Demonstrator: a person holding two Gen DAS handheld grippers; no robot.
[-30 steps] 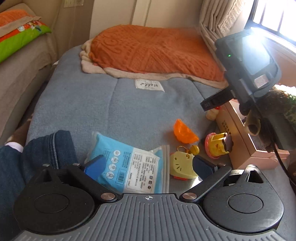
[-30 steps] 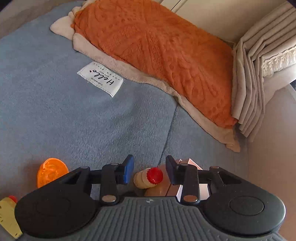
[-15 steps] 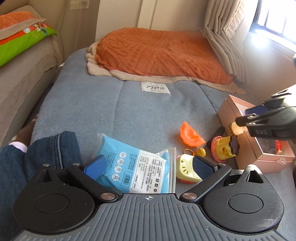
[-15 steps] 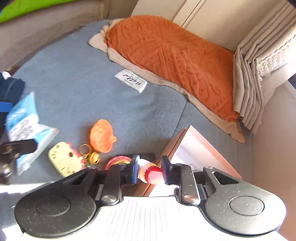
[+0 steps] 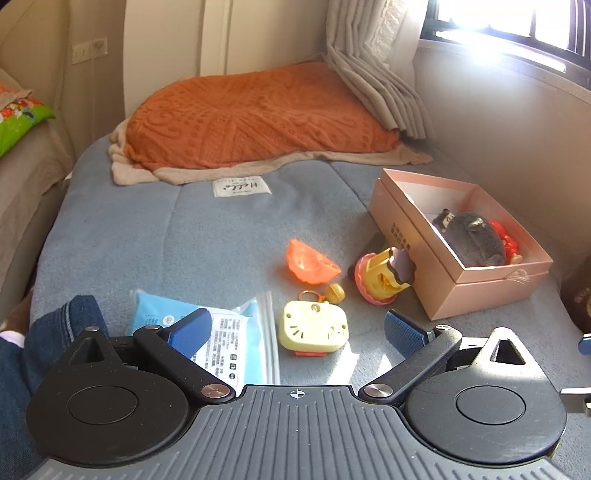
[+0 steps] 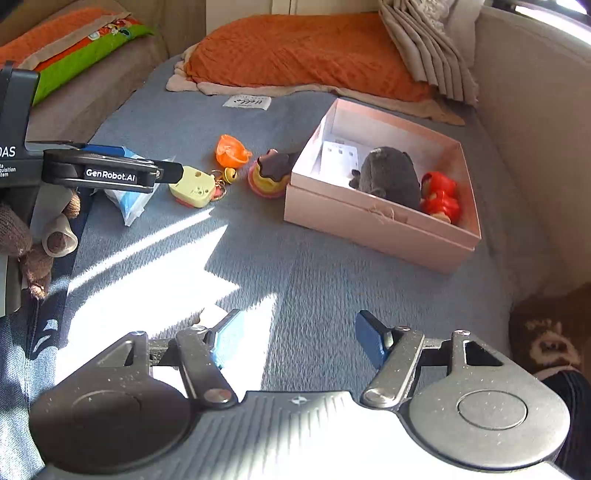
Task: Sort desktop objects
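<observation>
Two views. Left wrist: the left gripper [image 5: 297,330], jaws wide open and empty, hovers over the bed [image 5: 166,236] above a blue packet [image 5: 240,347] and yellow toy [image 5: 314,326]; the pink box [image 5: 454,291] sits right. Right wrist: the right gripper [image 6: 299,343], jaws just opened and empty, hangs over bare blanket; a red toy [image 6: 441,197] and grey plush [image 6: 389,175] lie in the box.

This is a home, most likely a bedroom: a blue-grey bed cover [image 5: 177,236] fills the middle, an orange textured blanket [image 5: 251,118] lies at the top centre, gathered curtains [image 5: 373,74] hang beside a sunlit window [image 5: 517,22] at upper right, and a wall socket [image 5: 89,50] sits upper left.
</observation>
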